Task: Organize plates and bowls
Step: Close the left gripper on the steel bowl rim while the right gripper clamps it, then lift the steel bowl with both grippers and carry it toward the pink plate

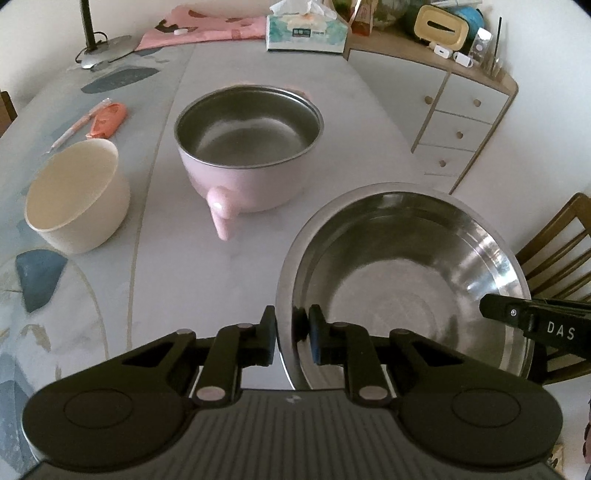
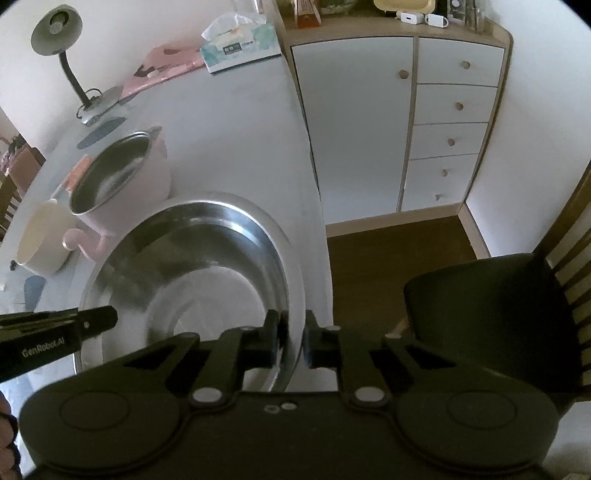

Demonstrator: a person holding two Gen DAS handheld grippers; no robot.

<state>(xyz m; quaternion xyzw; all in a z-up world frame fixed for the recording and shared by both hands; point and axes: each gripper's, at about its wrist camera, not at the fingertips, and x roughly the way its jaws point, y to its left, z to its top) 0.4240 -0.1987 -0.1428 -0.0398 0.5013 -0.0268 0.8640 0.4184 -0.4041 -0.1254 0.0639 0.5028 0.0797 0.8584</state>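
Observation:
A large steel basin (image 1: 402, 280) sits at the table's near right; it also shows in the right wrist view (image 2: 192, 280). My left gripper (image 1: 291, 332) is shut on the basin's left rim, one finger outside and one inside. My right gripper (image 2: 293, 336) is shut on the basin's right rim in the same way, and its finger shows in the left wrist view (image 1: 502, 308). A pink pot with a steel liner and a handle (image 1: 247, 147) stands behind the basin. A cream bowl (image 1: 77, 195) lies tilted at the left.
A pink pen and an orange item (image 1: 107, 120) lie at the far left. A tissue box (image 1: 306, 33) and a desk lamp base (image 1: 107, 50) stand at the back. A white drawer cabinet (image 2: 402, 122) and a wooden chair (image 2: 495, 314) stand right of the table.

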